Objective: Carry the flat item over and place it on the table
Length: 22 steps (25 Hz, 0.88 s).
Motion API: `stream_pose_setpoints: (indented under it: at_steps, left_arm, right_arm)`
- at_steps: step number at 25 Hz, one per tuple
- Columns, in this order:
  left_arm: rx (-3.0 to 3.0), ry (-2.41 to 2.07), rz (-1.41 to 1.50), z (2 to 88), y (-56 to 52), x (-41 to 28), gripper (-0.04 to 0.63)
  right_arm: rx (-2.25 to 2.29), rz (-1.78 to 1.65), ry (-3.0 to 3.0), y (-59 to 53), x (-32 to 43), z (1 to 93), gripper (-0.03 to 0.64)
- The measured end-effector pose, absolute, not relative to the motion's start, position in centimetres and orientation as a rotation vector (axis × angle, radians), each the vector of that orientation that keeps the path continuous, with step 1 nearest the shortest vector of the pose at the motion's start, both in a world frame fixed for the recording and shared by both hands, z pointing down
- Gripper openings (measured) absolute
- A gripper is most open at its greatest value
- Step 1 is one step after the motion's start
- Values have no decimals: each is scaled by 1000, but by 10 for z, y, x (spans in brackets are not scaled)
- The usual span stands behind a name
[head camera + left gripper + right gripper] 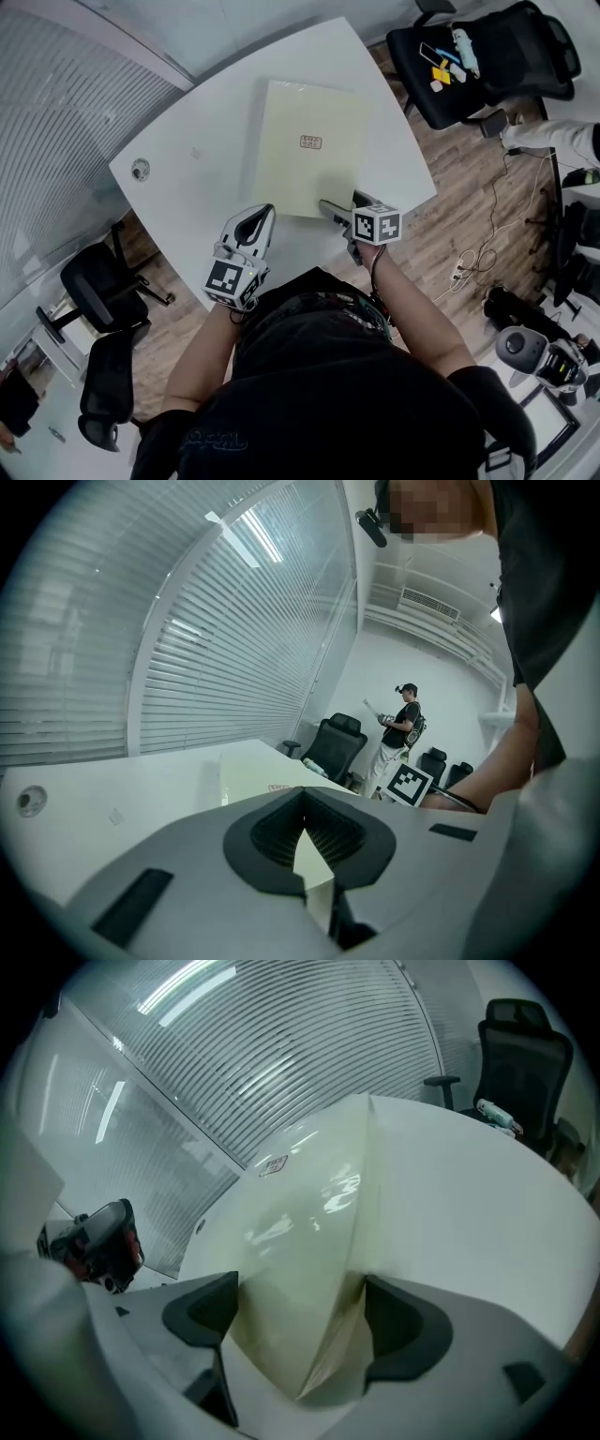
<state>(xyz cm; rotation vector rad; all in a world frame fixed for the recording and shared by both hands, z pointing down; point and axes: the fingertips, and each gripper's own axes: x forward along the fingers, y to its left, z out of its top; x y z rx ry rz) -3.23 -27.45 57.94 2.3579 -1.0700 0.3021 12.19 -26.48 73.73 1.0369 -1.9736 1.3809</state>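
Item: pale yellow-green flat square board with a small red stamped label near its centre. It lies flat on the white desk with a rounded corner, towards the desk's far side, and its near edge faces the person. Right gripper: at the board's near edge, angled downward. Its dark-padded fingers are spread wide, and the board's near corner sits in the gap between them, with neither pad pressing on it. Its black-and-white marker cube sits just behind, above the person's forearm. Left gripper: over bare desk, to the left of the board's near corner and apart from it. Its fingers are closed together at the tips and hold nothing; the board shows beyond them in the left gripper view. Its marker cube is at the desk's near edge. Desk fittings: one small round metal grommet near the left edge. Surroundings: a black office chair beyond the desk's right corner, with small objects on its seat; a second black office chair at lower left; wood-plank floor with a white power strip and cable; a slatted wall of blinds; and a standing person in dark top and light trousers across the room.
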Motion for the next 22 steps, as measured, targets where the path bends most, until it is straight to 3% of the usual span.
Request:
stream_pose_setpoints:
  at_steps: [22]
  left_arm:
    - [2446,-1121,260,535,-234,-13,12]
  right_arm:
    - [1112,1102,-2192,-243,138,660,397]
